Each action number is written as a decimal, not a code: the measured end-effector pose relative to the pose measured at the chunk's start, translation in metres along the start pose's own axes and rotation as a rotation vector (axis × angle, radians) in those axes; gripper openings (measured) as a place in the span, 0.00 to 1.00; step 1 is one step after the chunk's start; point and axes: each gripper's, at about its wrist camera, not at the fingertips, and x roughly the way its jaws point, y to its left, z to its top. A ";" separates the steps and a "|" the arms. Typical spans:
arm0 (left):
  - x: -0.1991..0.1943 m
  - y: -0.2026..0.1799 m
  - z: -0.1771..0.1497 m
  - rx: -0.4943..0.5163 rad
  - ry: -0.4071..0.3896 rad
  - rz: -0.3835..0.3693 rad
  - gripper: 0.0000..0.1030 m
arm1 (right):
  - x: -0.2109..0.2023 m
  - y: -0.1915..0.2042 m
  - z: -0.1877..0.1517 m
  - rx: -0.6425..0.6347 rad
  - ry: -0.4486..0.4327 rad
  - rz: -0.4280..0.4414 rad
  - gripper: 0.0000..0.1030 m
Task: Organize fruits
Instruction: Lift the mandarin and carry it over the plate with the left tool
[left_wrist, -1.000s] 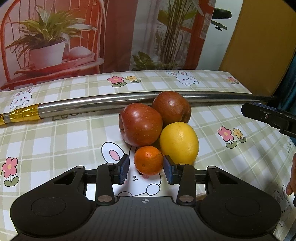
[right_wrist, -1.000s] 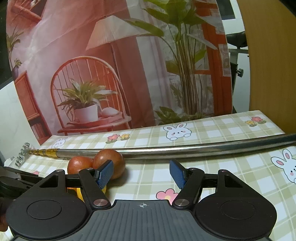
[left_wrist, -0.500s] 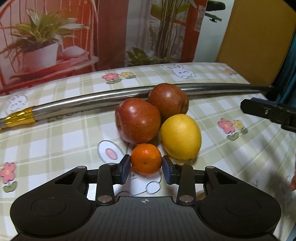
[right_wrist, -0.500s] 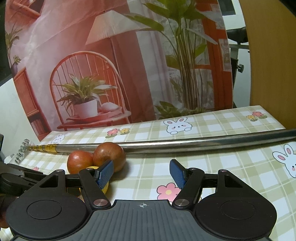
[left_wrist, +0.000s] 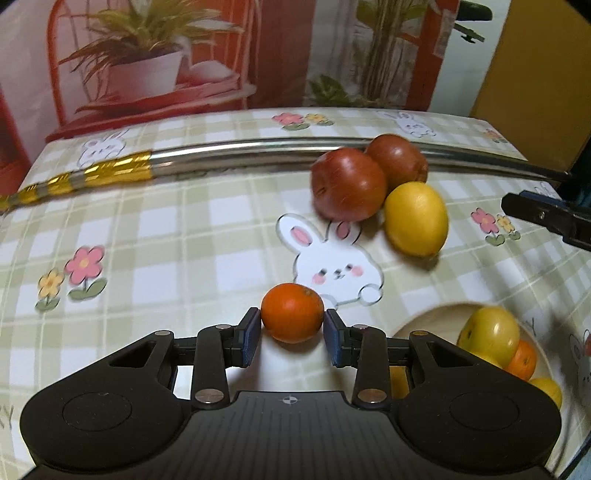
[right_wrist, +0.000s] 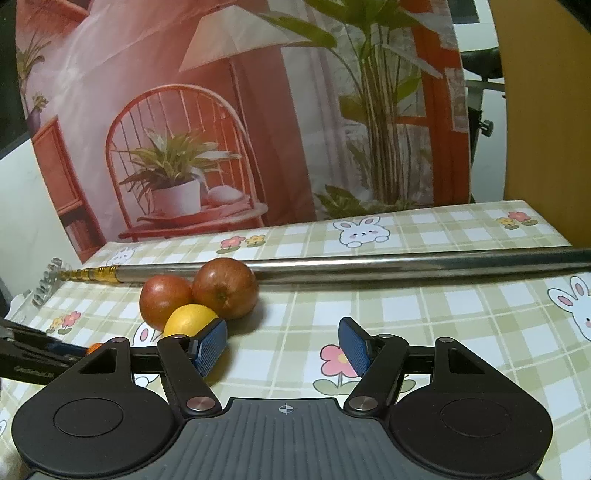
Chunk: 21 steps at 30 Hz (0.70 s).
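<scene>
Left wrist view: the left gripper (left_wrist: 292, 334) is clamping a small orange mandarin (left_wrist: 292, 318), both blue pads pressing on its sides after the jaws have just been closing. Two red apples (left_wrist: 349, 190) and a yellow lemon (left_wrist: 416, 218) are sitting together farther back on the checked tablecloth (left_wrist: 177, 236), just in front of a long steel pole (left_wrist: 258, 149). A wooden bowl (left_wrist: 417, 325) at lower right is holding other yellow and orange fruit.

Right wrist view: the right gripper (right_wrist: 283, 345) is hanging over the cloth with its jaws apart and nothing between them. The apples and lemon are lying to its left, beside the pole.
</scene>
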 end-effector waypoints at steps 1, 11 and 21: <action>-0.001 0.002 -0.002 -0.007 0.000 0.001 0.38 | 0.001 0.001 -0.001 -0.005 0.000 0.002 0.62; 0.003 0.006 -0.006 -0.066 -0.022 -0.009 0.38 | 0.031 0.014 -0.008 -0.049 -0.016 0.164 0.62; 0.006 0.005 -0.003 -0.095 -0.040 -0.008 0.38 | 0.074 0.041 -0.002 -0.149 0.056 0.279 0.61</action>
